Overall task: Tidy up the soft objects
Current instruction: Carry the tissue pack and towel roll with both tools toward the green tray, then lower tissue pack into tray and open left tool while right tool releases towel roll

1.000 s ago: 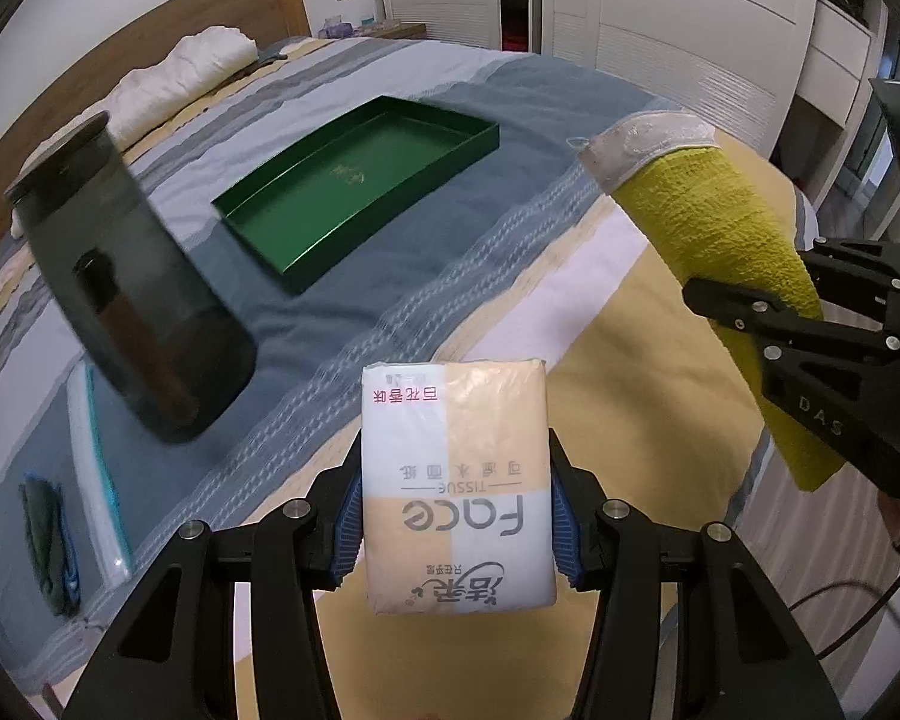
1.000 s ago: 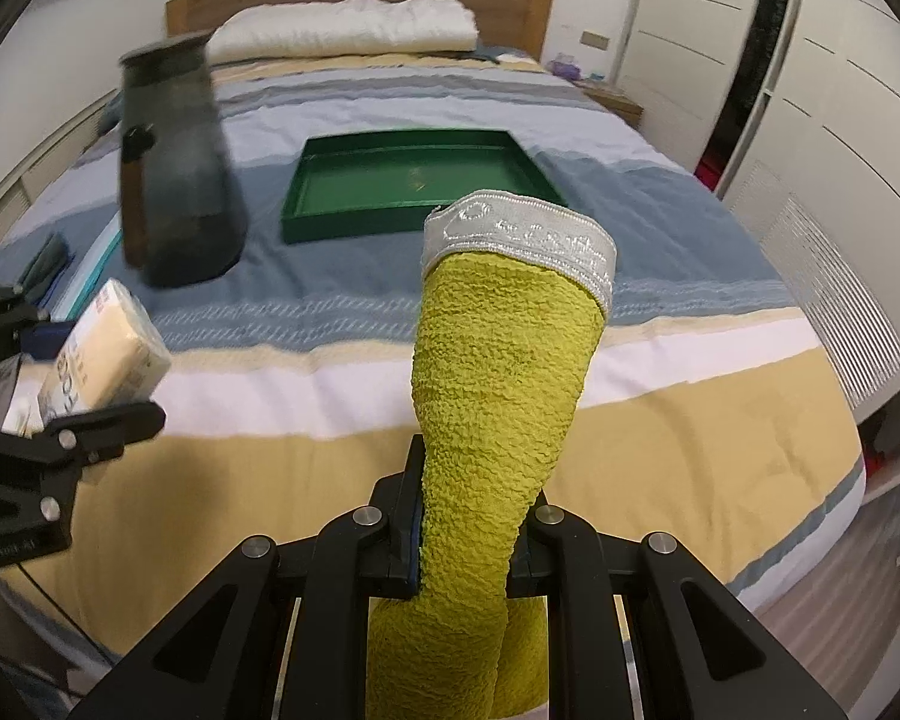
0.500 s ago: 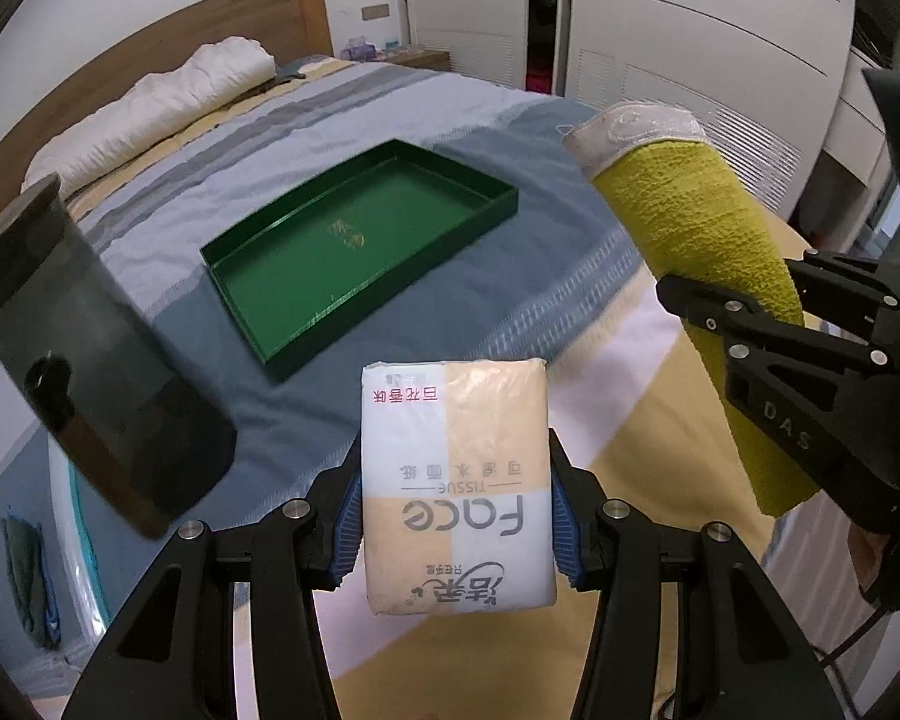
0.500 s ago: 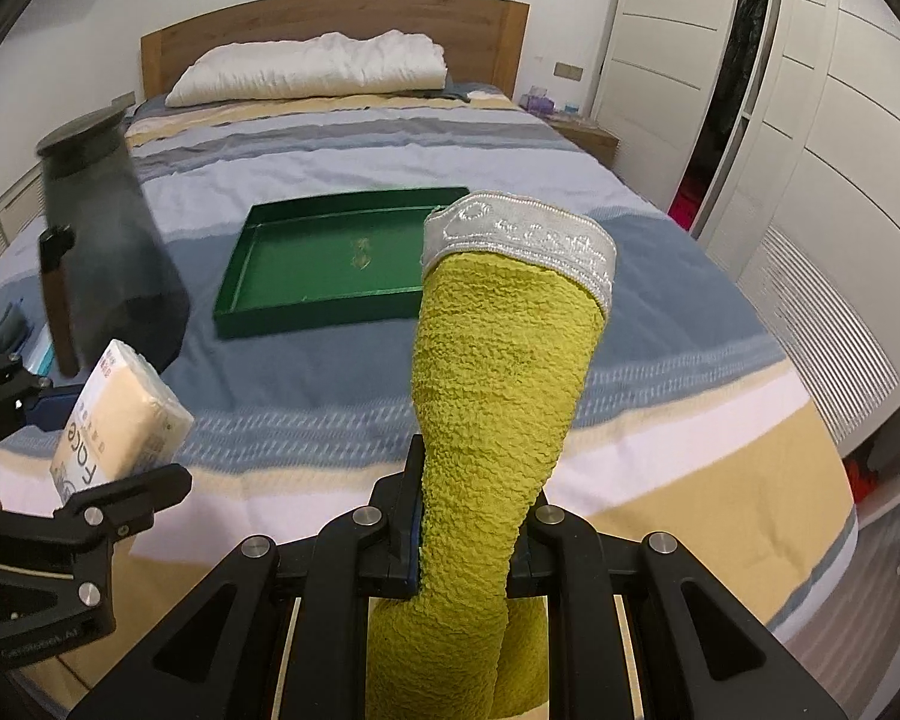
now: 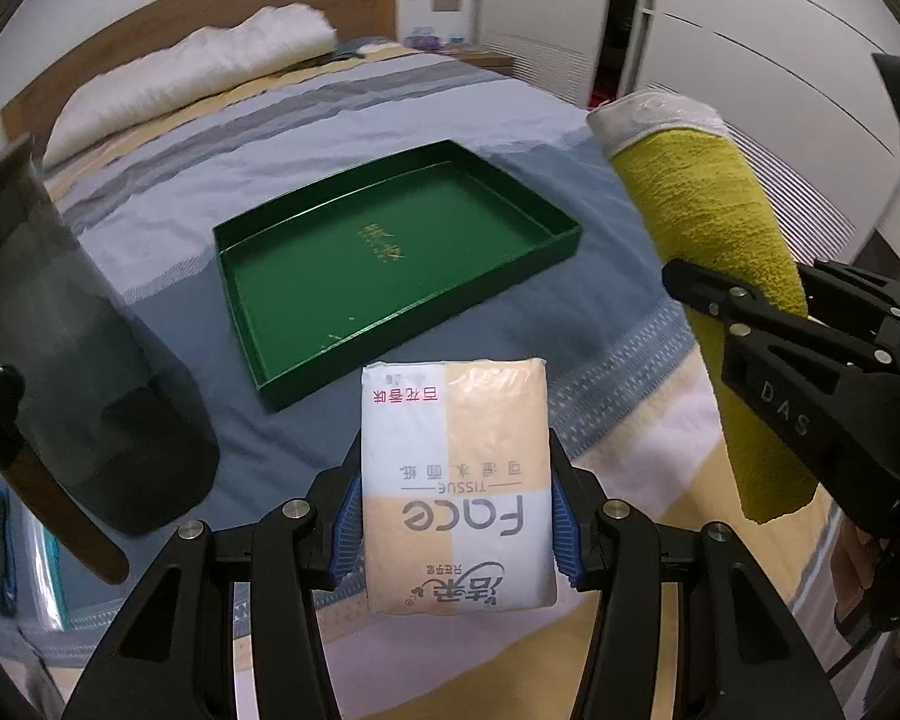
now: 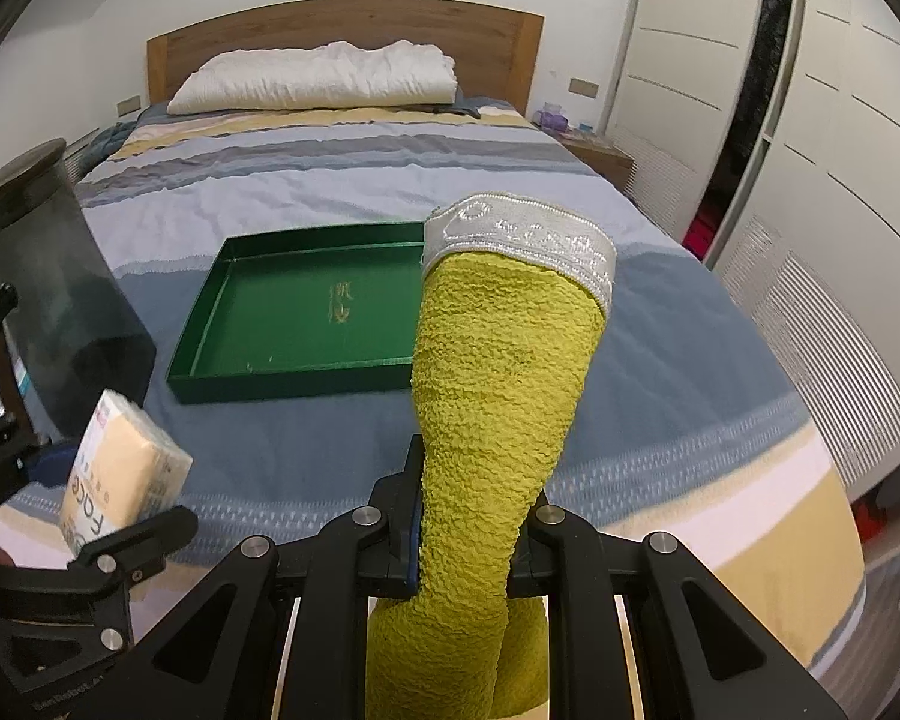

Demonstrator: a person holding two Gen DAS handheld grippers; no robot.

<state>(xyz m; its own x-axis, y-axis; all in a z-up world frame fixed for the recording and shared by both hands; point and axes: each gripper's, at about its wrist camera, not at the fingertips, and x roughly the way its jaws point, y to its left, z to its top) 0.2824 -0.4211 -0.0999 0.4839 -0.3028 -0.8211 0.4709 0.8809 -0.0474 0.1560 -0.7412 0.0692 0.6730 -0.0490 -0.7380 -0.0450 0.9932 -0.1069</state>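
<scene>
A: Since a second ago, both grippers have been carried nearer the green tray (image 5: 390, 264) on the bed (image 6: 342, 192).

B: Noted. Yellow towel (image 6: 498, 396) kept pinched narrow in right gripper (image 6: 474, 531); tissue pack (image 5: 456, 480) clamped by left gripper (image 5: 456, 534), both above the bedspread.

Both tools, carrying tissue pack (image 5: 456, 480) and towel (image 6: 504, 396), moved nearer green tray (image 5: 390, 264).

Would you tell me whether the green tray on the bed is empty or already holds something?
Empty: the green tray shows only its bare floor with gold lettering in both views.
</scene>
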